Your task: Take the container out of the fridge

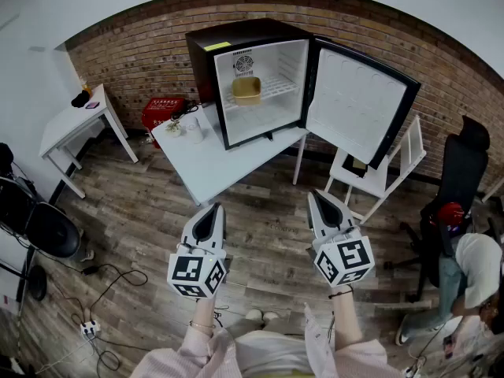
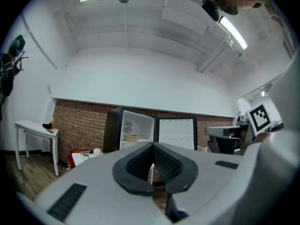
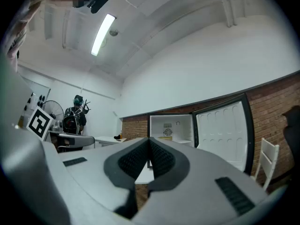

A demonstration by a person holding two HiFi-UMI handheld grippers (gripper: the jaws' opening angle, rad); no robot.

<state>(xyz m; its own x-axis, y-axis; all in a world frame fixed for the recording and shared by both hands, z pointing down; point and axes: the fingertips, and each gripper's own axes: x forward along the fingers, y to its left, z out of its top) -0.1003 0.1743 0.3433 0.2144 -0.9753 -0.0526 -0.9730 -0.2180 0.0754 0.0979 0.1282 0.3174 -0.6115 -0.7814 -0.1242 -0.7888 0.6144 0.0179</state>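
Note:
A black mini fridge [image 1: 211, 53] stands on a white table [image 1: 206, 168] against the brick wall, its door [image 1: 358, 105] swung open to the right. On its wire shelf sits a yellow container [image 1: 246, 90], also small in the left gripper view [image 2: 131, 138] and the right gripper view [image 3: 167, 138]. My left gripper [image 1: 213, 214] and right gripper [image 1: 320, 201] hover side by side over the wooden floor, well short of the table. Both are shut with nothing between the jaws.
A small white side table [image 1: 75, 120] stands at the left wall, a red box [image 1: 161, 112] beside the fridge table. A white folding chair [image 1: 378, 172] and a black office chair [image 1: 461, 172] are on the right, where a person [image 1: 472, 278] sits. Cables [image 1: 102, 290] trail on the floor.

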